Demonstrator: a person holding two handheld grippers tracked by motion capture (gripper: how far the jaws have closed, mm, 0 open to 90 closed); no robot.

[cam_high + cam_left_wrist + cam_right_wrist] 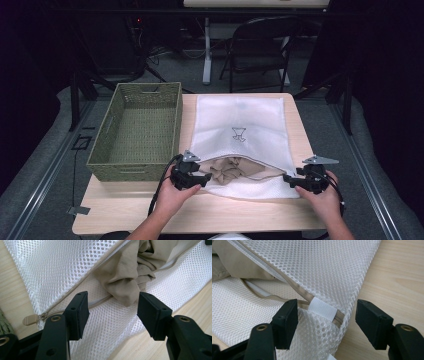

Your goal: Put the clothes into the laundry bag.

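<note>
Lying near the table's (130, 210) front edge, the mesh bag (240, 135) gapes unzipped with beige cloth (227, 172) inside. We hold both grippers wide, left gripper (202, 179) over the cloth, right gripper (289, 179) straddling the bag's zipper end (322, 311).

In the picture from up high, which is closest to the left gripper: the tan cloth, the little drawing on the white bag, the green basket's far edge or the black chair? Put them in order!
From the left gripper, in the high view:
1. Tan cloth, right beside the jaws, in the mesh bag's open mouth.
2. Little drawing, mid-bag, up and to the right.
3. Basket's far edge, at the table's back left.
4. Black chair, on the floor beyond the table.
</note>
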